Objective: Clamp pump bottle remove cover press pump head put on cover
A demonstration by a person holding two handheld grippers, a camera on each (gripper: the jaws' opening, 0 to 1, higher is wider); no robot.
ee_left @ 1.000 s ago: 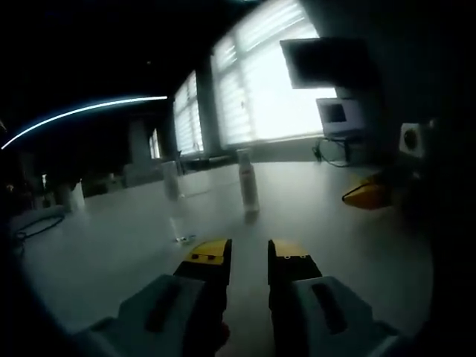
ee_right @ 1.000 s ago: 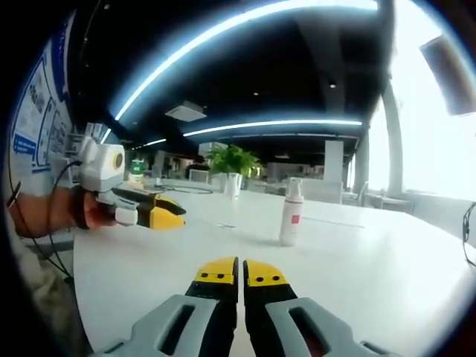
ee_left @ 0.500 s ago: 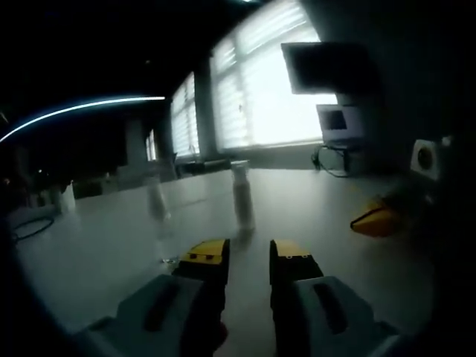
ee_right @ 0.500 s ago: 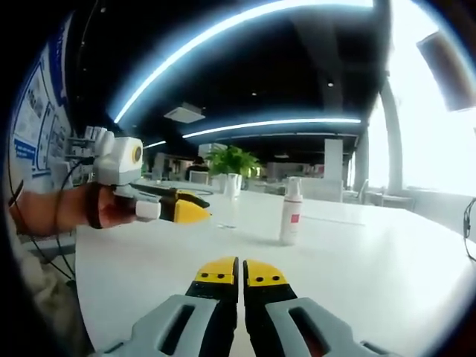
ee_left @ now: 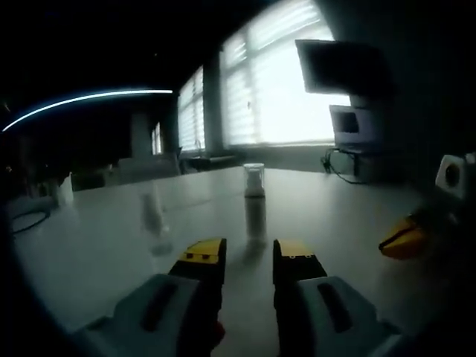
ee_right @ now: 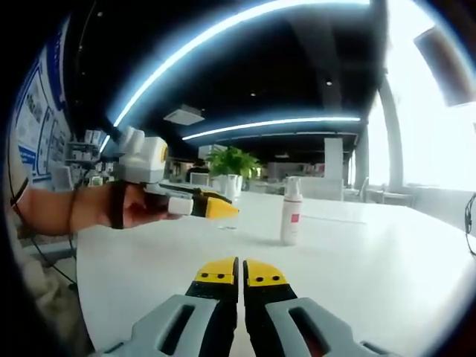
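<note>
A white pump bottle (ee_right: 291, 213) with a red label and a clear cover stands upright on the white table (ee_right: 372, 260). In the left gripper view the pump bottle (ee_left: 254, 202) is straight ahead, a short way beyond my left gripper (ee_left: 248, 254), whose jaws stand apart with nothing between them. A hand holds that left gripper (ee_right: 212, 207) above the table, left of the bottle and apart from it. My right gripper (ee_right: 241, 272) hangs low over the table in front of the bottle, its yellow tips together and holding nothing. The right gripper's yellow tip (ee_left: 401, 239) shows at the right edge.
A blurred clear glass (ee_left: 154, 216) stands left of the bottle. A potted plant (ee_right: 233, 161) sits at the table's far side. A monitor (ee_left: 342, 67) and a smaller screen (ee_left: 349, 126) stand by the bright windows. A cable (ee_left: 30, 221) lies at far left.
My left gripper has moved toward the bottle, which now looks bigger and centred between its jaws. In the right gripper view the hand with the left gripper has shifted right. The right gripper stays put.
</note>
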